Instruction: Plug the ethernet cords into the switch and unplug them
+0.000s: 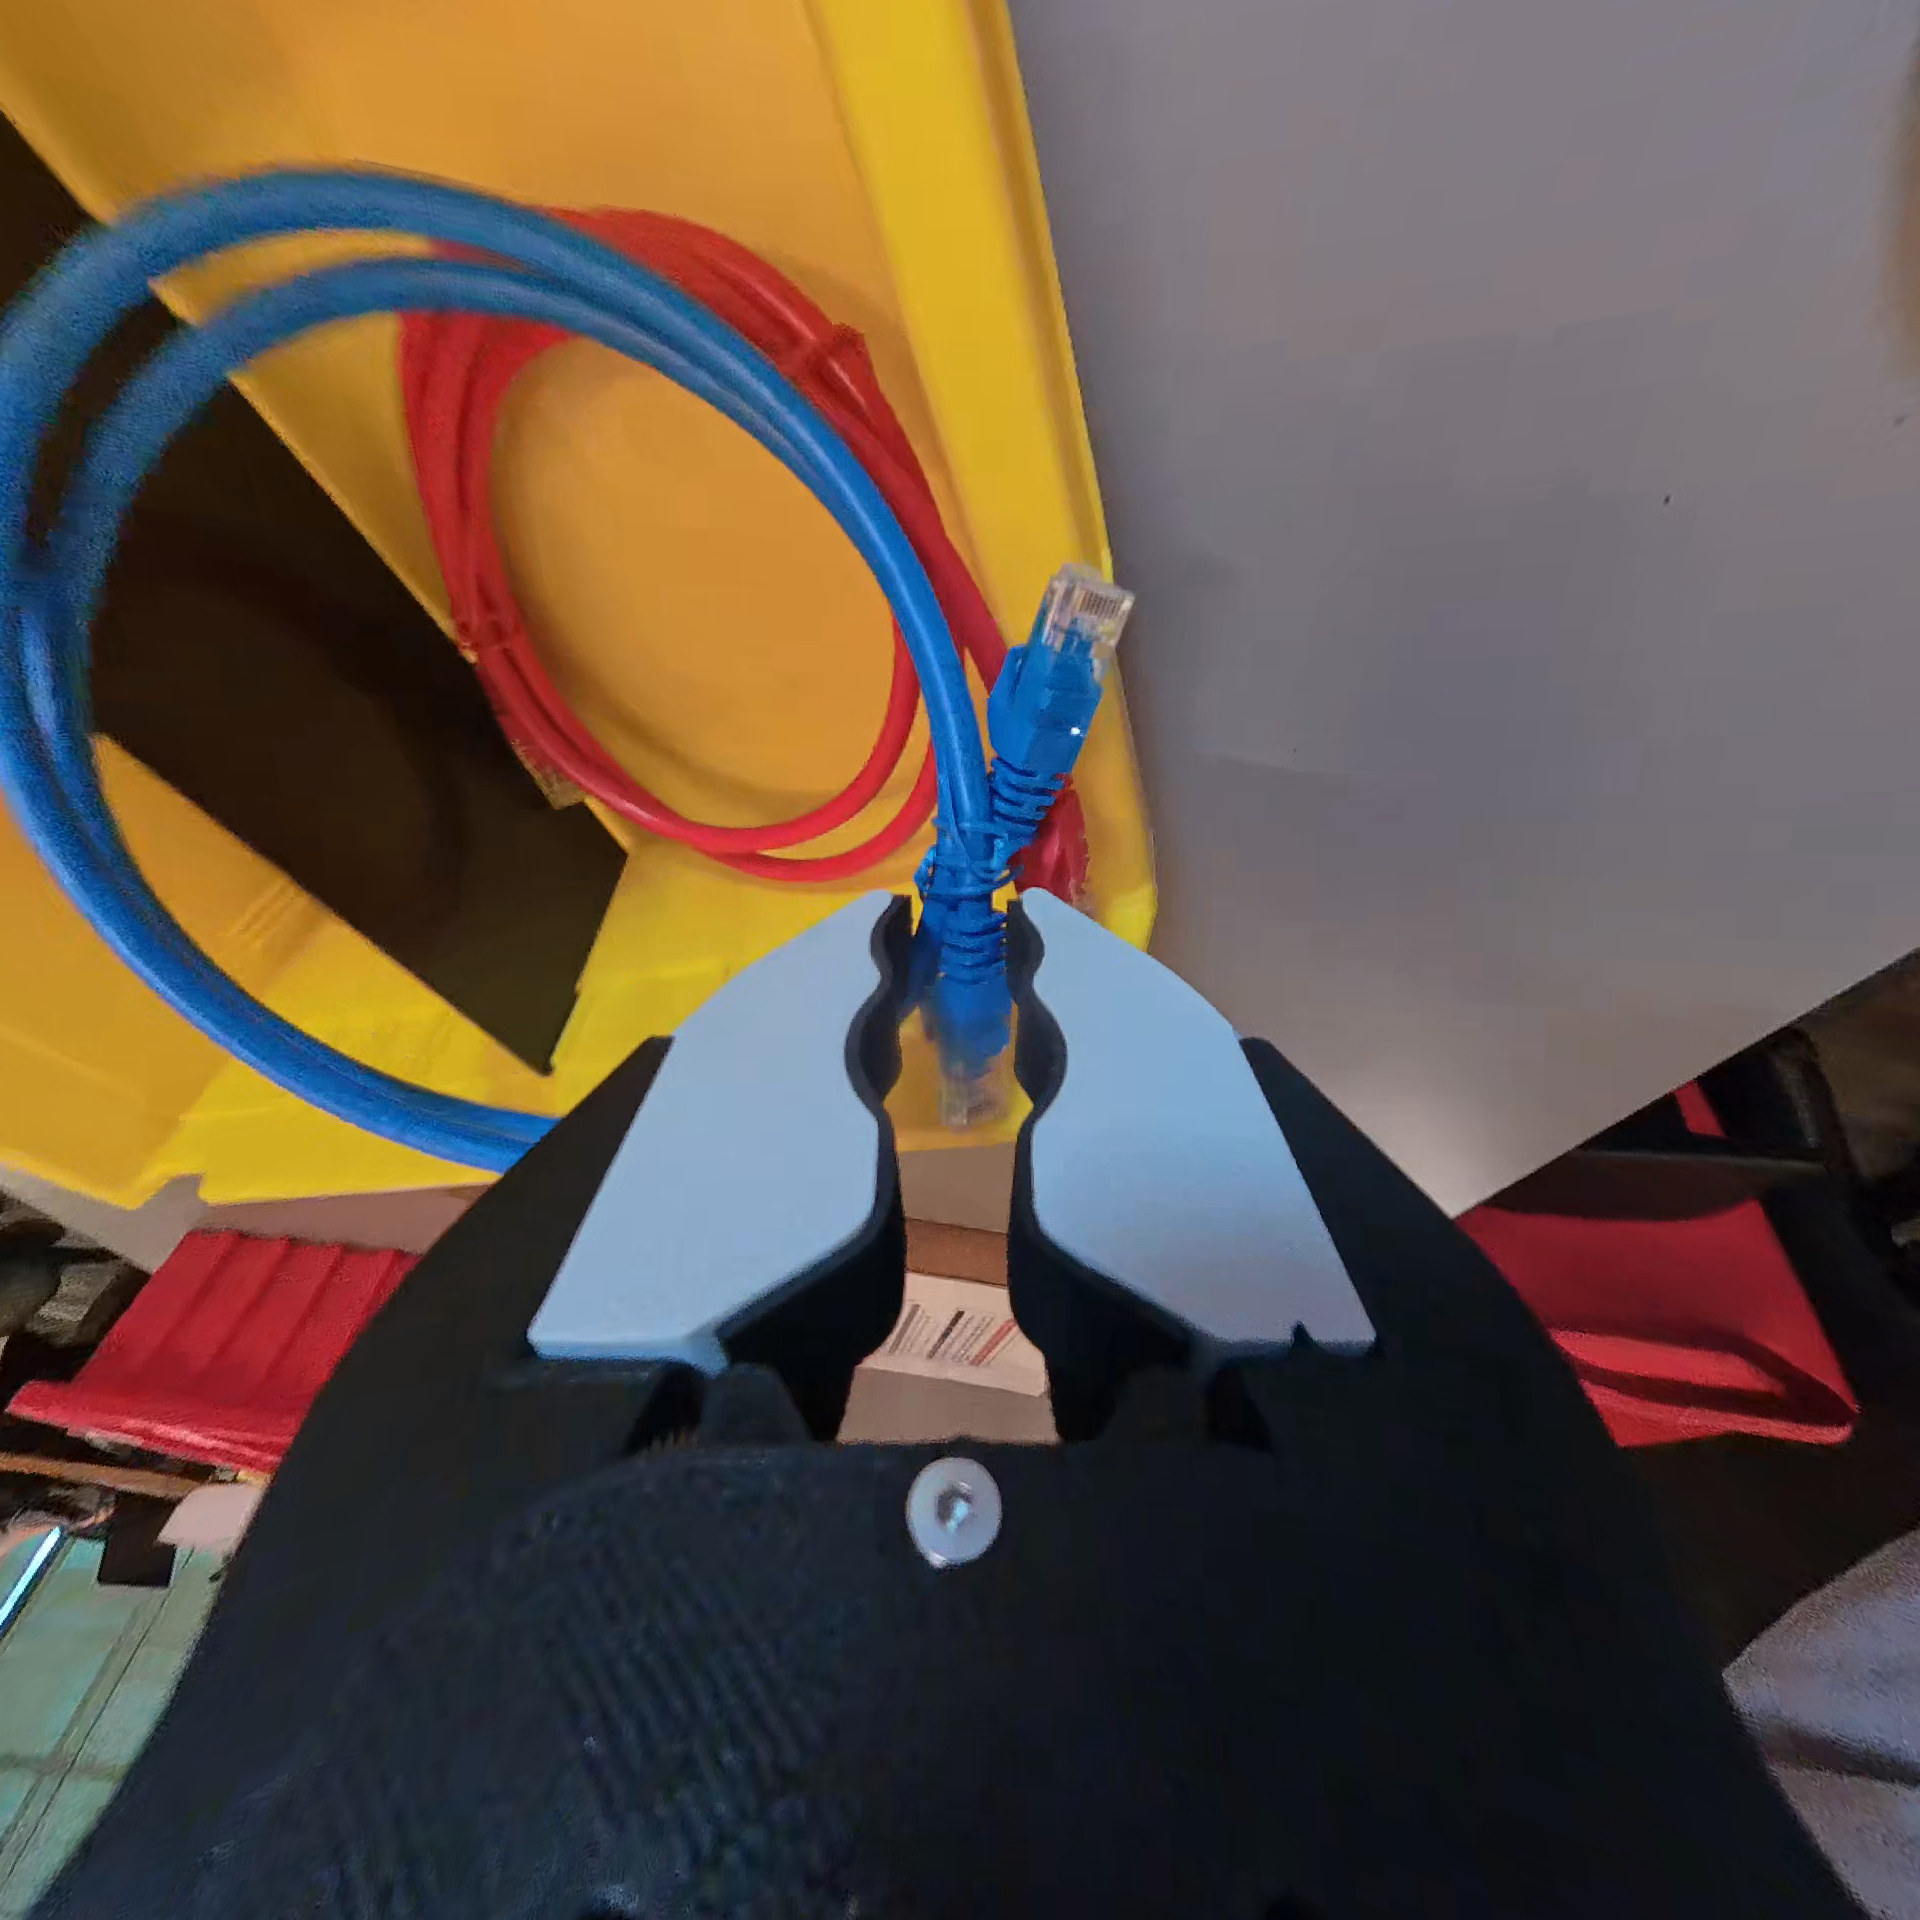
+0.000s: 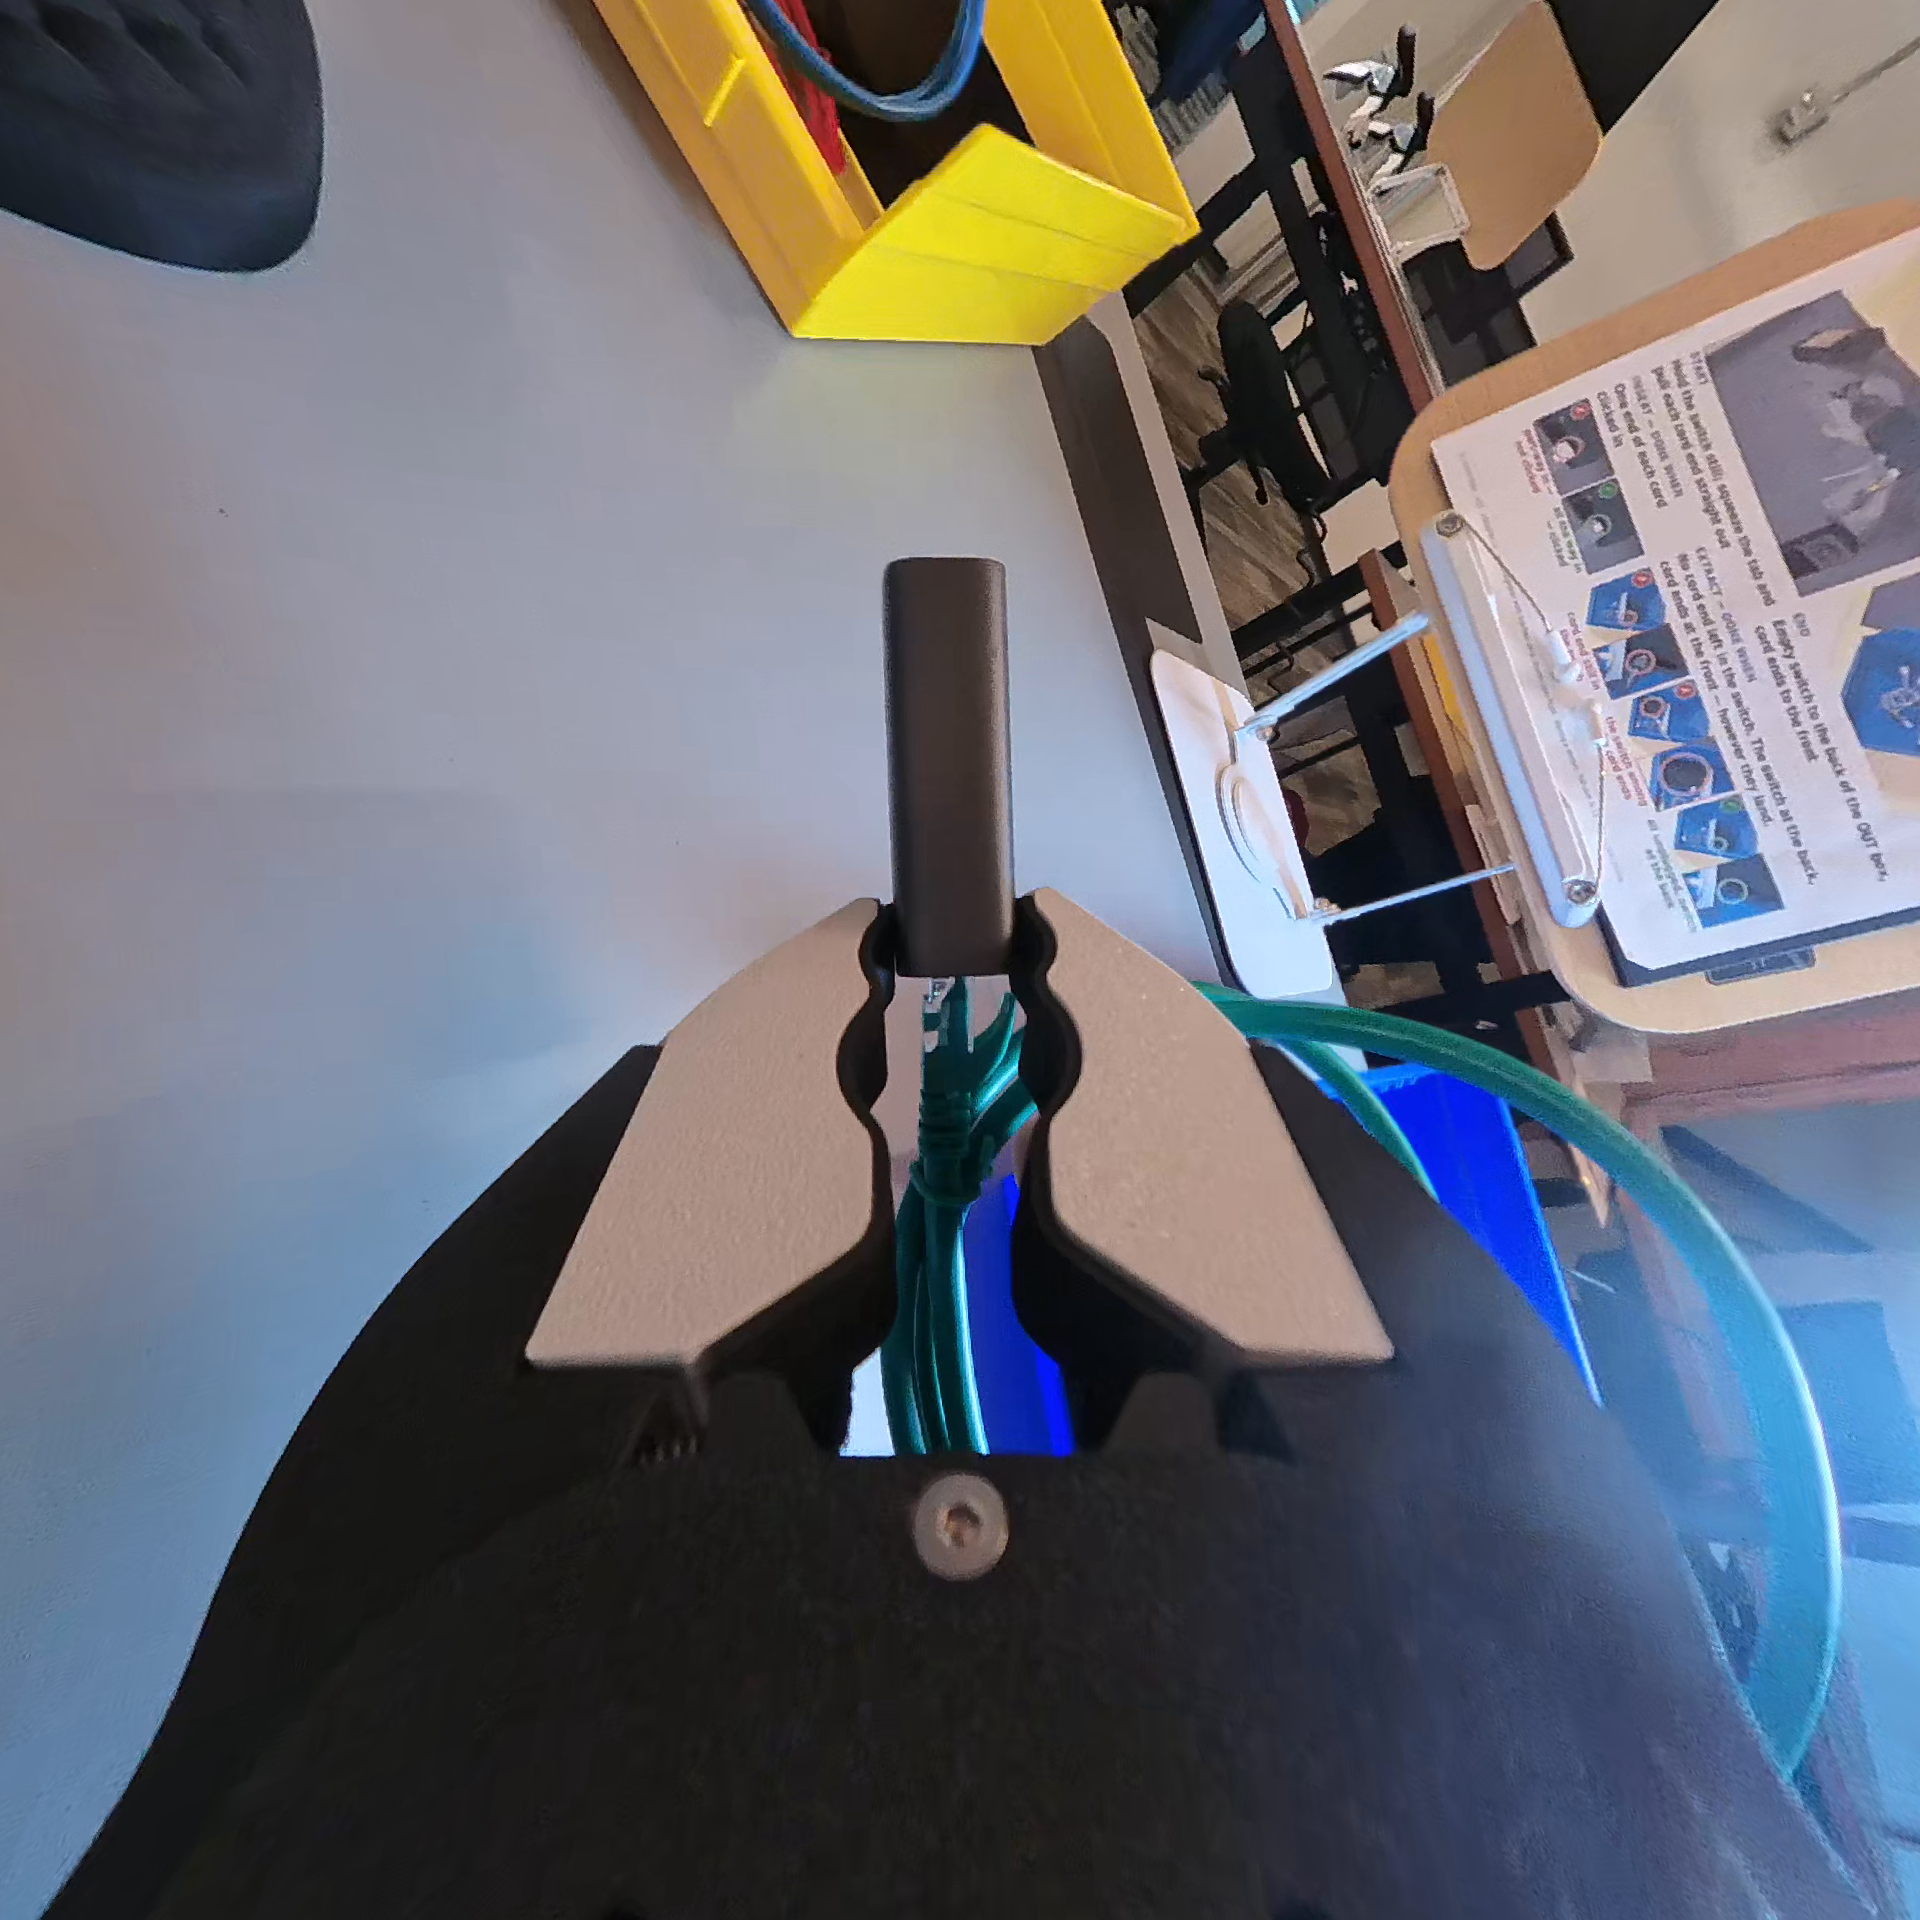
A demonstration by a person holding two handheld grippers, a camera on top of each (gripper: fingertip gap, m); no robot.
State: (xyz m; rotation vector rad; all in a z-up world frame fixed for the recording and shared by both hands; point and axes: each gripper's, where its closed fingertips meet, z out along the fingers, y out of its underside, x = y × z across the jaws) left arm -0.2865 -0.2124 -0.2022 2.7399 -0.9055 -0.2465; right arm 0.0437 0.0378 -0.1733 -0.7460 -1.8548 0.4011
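1. Plugging is the step in hand, I judge — your left gripper (image 1: 961, 925) is clamped on the blue cord (image 1: 312, 312) near its boots, one plug (image 1: 1081, 613) free just beyond the tips.
2. Your right gripper (image 2: 951, 935) pinches the dark switch (image 2: 945, 748) at its tips, green cord (image 2: 935, 1195) hanging behind.
3. Next, line that plug up with a port — none shows here.

1. A printed instruction sheet (image 2: 1704, 665) with small photos and lines of black and red writing lies clipped on a wooden board (image 2: 1475, 457) at the right of the right wrist view; it is turned sideways.

2. A white label (image 1: 951, 1340) with black and red stripes, like a barcode, shows on a box seen between the fingers in the left wrist view; it is too blurred to make out.
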